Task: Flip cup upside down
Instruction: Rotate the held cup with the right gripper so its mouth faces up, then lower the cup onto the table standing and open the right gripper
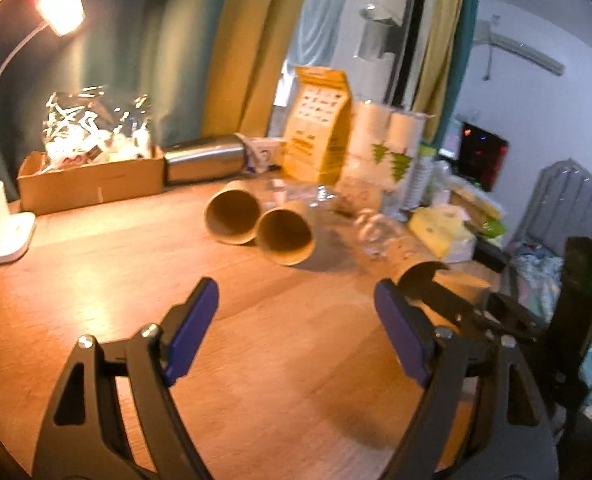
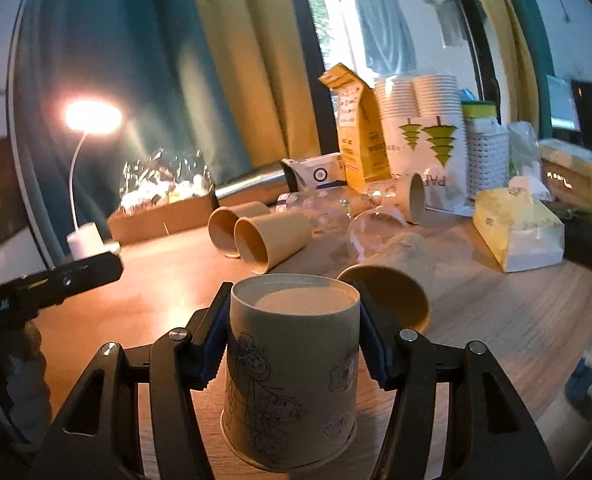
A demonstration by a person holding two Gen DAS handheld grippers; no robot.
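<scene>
Brown paper cup (image 2: pixel 292 364) sat upside down, clamped in your right gripper (image 2: pixel 292 344); your left gripper (image 1: pixel 296 328) hung spread apart over the wooden table (image 1: pixel 96 280)

The left wrist camera is sitting low over the wooden table (image 1: pixel 108 280), looking forward between its own two spread fingers (image 1: pixel 192 328) toward the curtains and window, with the desk lamp (image 1: pixel 60 4) off to its left and the other gripper's black arm (image 1: pixel 508 312) edging in from the right. The right wrist camera is looking the same general way from a spot further right, pressed very near the inverted paper cup (image 2: pixel 292 368) filling its lower middle. Both views are sharing the two tipped brown cups (image 1: pixel 256 224) (image 2: pixel 252 236), the yellow carton (image 1: pixel 320 128) (image 2: pixel 356 128), the cardboard box (image 1: pixel 92 184) (image 2: pixel 160 216) and the lamp (image 2: pixel 92 116).
</scene>
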